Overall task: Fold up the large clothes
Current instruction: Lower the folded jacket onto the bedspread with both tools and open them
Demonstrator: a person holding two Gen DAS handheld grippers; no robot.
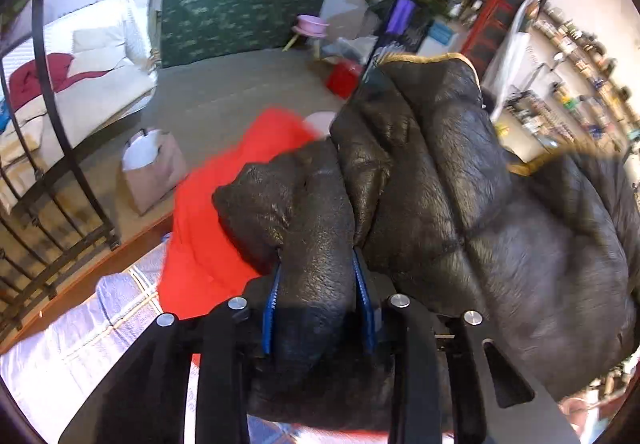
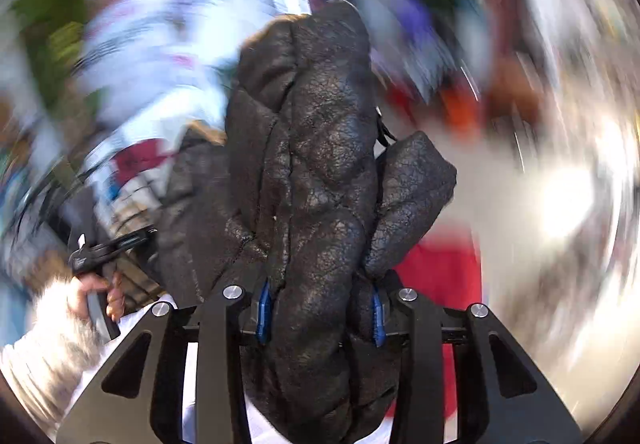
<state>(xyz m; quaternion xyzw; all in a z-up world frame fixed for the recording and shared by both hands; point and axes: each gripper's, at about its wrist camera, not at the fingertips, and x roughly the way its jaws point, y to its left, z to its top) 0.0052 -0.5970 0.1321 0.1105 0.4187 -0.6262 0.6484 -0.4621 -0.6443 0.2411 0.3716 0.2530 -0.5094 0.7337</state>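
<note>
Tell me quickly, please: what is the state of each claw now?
Left claw: closed on a fold of the black puffy jacket.
Right claw: closed on another bunched part of the same jacket.

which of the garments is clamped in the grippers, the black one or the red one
The black puffy jacket: both the left gripper and right gripper pinch its folds. The red garment lies loose on the bed underneath.
</note>
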